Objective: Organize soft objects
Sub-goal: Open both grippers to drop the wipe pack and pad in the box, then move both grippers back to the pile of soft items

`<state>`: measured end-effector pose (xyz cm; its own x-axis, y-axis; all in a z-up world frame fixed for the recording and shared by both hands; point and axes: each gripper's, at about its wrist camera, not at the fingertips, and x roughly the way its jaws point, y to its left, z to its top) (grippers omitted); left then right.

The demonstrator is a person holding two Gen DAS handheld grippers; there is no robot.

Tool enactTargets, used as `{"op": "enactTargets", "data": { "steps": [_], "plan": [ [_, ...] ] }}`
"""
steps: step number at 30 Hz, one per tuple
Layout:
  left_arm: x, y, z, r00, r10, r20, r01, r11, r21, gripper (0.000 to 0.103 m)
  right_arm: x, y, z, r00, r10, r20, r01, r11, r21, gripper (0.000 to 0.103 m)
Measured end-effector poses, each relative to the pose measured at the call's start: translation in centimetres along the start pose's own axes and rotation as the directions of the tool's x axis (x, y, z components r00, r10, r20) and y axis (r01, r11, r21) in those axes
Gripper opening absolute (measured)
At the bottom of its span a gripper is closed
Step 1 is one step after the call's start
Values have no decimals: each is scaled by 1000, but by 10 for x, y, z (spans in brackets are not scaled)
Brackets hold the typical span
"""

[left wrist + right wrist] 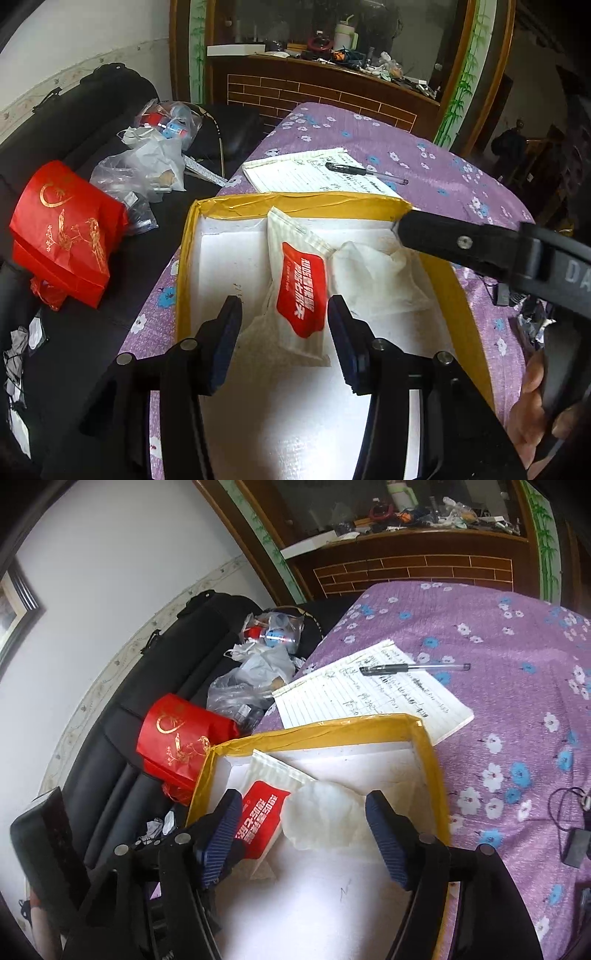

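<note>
The left claw hangs over a shallow box, its blue-padded fingers slightly parted and gripping nothing. Between and just beyond them lies a white ribbed pouch with a red label printed in white Chinese characters, too skewed to read. Touching the pouch on its right is a crumpled white soft bag.

The right claw stands released with its fingers spread wide, the soft bag lying free below the gap and the pouch by its left finger. In the left wrist view, that claw's black arm carries pale letters "DA", cut off by the frame.

The box has yellow taped walls and a white floor, bare on the near side. Beyond its far wall, on the purple flowered tabletop, lies a lined notepad with handwriting too small to read and a pen across it. Left of the tabletop's edge, a black sofa holds a red paper bag with gold birds and clear plastic bags.
</note>
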<state>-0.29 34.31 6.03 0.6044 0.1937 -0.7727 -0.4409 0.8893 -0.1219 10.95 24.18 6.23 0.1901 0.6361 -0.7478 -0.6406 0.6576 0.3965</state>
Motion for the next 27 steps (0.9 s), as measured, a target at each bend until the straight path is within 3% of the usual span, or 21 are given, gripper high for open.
{"op": "enactTargets", "data": {
  "steps": [6, 14, 20, 22, 27],
  "plan": [
    [-28, -16, -12, 997, -47, 68, 45, 999, 28, 47, -34, -2, -23, 999, 29, 33, -30, 999, 22, 72],
    [-56, -69, -47, 988, -129, 81, 119, 986, 118, 47, -84, -32, -63, 993, 74, 92, -83, 991, 104, 72],
    [-77, -127, -73, 975, -209, 74, 190, 959, 208, 48, -135, -66, -93, 986, 73, 149, -96, 984, 150, 72],
    [-81, -150, -84, 970, -238, 58, 217, 944, 247, 56, -156, -80, -109, 984, 49, 171, -75, 986, 151, 72],
    [-79, -202, -107, 959, -285, 0, 271, 912, 309, 56, -217, -130, -150, 969, -7, 245, -43, 979, 200, 72]
  ]
}}
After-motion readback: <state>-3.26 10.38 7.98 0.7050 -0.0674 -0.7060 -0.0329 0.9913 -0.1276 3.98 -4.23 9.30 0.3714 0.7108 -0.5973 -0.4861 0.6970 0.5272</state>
